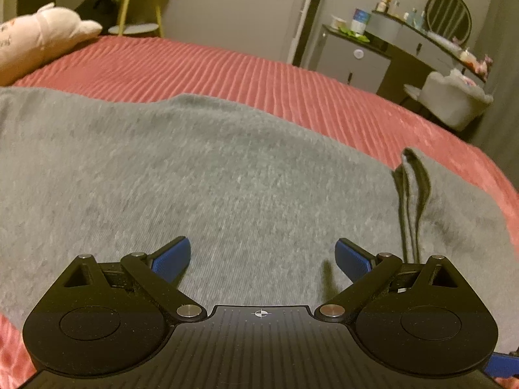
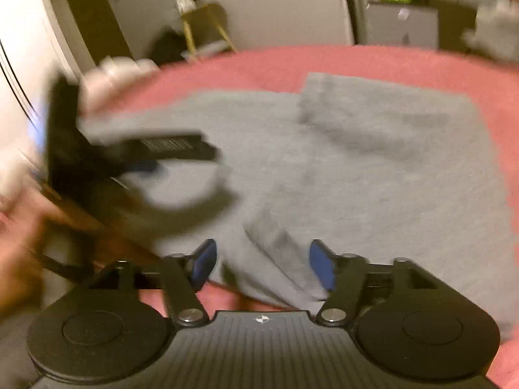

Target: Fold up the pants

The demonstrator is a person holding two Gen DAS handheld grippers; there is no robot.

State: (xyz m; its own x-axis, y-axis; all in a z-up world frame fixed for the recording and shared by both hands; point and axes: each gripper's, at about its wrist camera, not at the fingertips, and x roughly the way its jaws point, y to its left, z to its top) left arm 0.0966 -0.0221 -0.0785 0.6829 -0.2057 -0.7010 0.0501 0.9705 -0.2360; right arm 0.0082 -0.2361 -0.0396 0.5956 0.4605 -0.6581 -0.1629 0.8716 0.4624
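Observation:
Grey pants (image 1: 227, 175) lie spread on a red ribbed bedspread (image 1: 259, 74). A dark drawstring (image 1: 412, 194) lies on the cloth at the right. My left gripper (image 1: 262, 259) is open just above the grey cloth, holding nothing. In the blurred right wrist view the pants (image 2: 373, 162) lie flat with one part folded over at the far right. My right gripper (image 2: 262, 265) is open, with a raised fold of the pants' near edge (image 2: 279, 265) between its fingers. The left gripper (image 2: 146, 162) shows at the left over the pants, blurred.
A pale plush toy (image 1: 39, 39) lies at the bed's far left. A yellow-legged side table (image 1: 139, 3) stands behind the bed. A grey dresser (image 1: 353, 55), a desk with a round mirror (image 1: 449, 16) and a grey chair (image 1: 454, 100) stand at the right.

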